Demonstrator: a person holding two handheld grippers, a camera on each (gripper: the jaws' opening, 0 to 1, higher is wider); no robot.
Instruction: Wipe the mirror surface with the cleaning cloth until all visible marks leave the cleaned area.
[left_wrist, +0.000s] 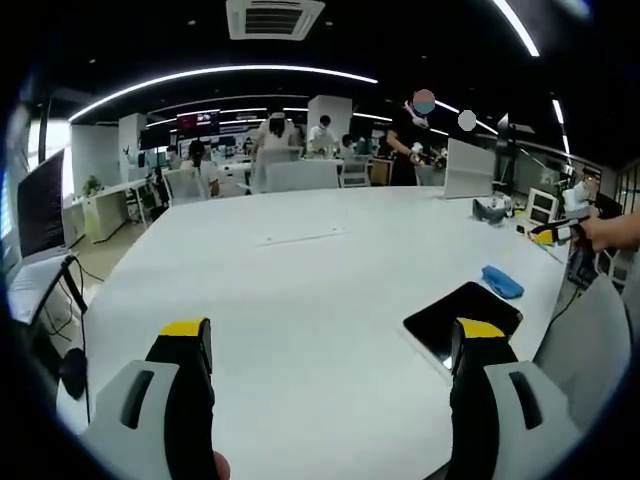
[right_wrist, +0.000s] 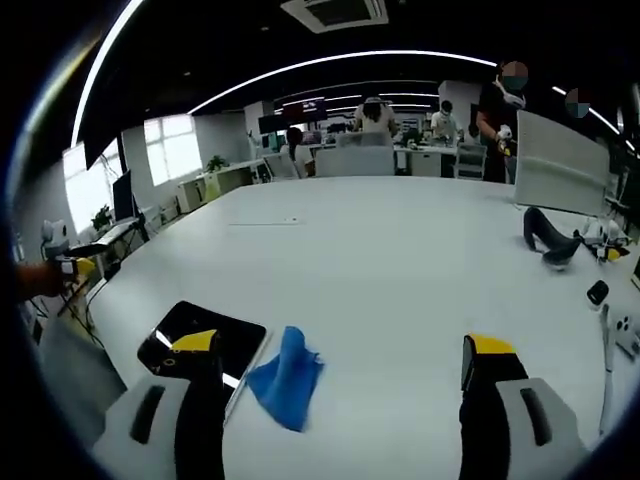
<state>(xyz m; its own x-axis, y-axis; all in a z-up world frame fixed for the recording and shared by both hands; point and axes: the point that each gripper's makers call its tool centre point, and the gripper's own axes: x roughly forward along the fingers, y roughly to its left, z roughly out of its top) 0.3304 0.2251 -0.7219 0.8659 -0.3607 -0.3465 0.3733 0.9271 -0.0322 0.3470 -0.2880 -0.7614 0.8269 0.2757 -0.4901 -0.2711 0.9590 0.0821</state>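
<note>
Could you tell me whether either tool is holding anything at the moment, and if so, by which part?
Nothing is held. The left tool and right tool are both open and empty. The blue cloth lies on the white table beside the mirror.

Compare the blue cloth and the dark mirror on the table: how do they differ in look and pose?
The cleaning cloth is bright blue, soft and crumpled into a raised heap; the mirror is dark, glossy and rigid, lying flat. The cloth has an irregular outline, while the mirror is a rectangle with rounded corners. The mirror covers more of the table than the cloth. Both rest side by side on the white table, untouched by either gripper.
</note>
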